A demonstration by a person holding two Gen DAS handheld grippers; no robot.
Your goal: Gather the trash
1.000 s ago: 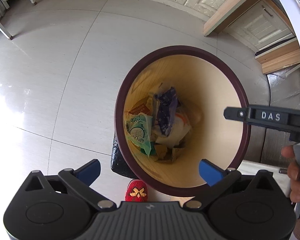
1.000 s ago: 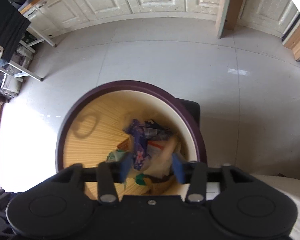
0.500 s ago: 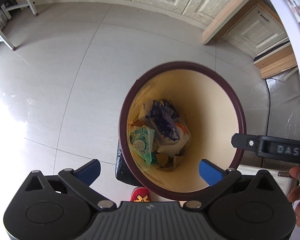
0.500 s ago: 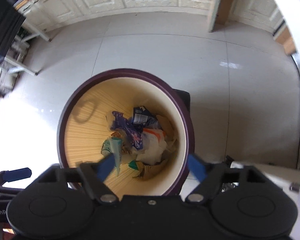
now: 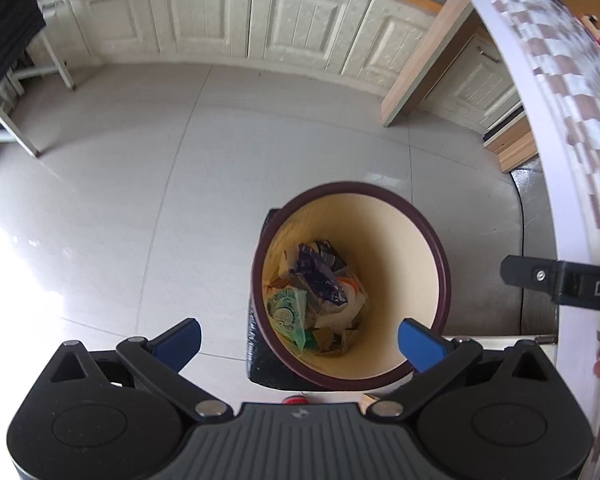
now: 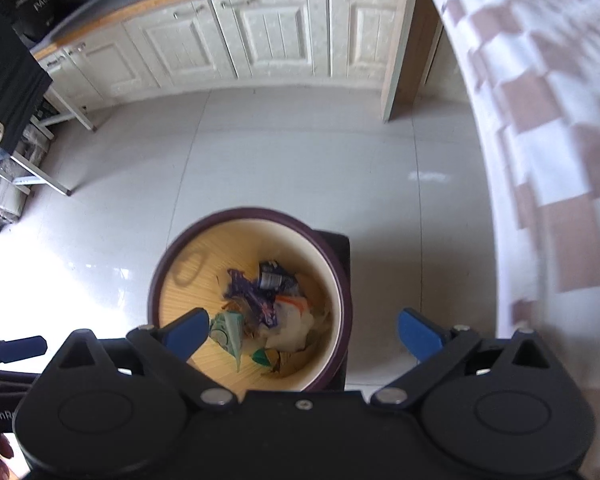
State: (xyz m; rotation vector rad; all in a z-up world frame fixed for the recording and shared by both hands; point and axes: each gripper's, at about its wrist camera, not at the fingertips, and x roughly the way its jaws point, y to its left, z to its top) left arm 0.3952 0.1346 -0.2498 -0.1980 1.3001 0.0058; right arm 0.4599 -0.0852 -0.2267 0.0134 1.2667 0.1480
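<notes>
A round bin with a dark maroon rim [image 5: 444,272] [image 6: 342,280] and a pale yellow inside stands on the floor below both grippers. Crumpled wrappers lie at its bottom: a purple one [image 5: 320,280] [image 6: 252,300], a green one [image 5: 286,312] [image 6: 228,328] and white paper [image 6: 292,324]. My left gripper [image 5: 300,338] hangs open above the bin, nothing between its blue pads. My right gripper [image 6: 304,332] is also high above the bin, its jaws still opening wide, with nothing between them. Part of the right gripper [image 5: 560,280] shows at the right edge of the left wrist view.
A table edge with a checked brown and white cloth [image 5: 560,92] [image 6: 540,140] curves down the right side. Cream cabinets [image 5: 220,16] [image 6: 260,32] line the far wall. A metal rack leg [image 5: 24,136] stands at the left. The floor is glossy grey tile [image 5: 140,200].
Both grippers rose away from the bin, which now looks smaller. The right gripper's jaws spread from half closed to wide, and the purple wrapper now lies in the bin.
</notes>
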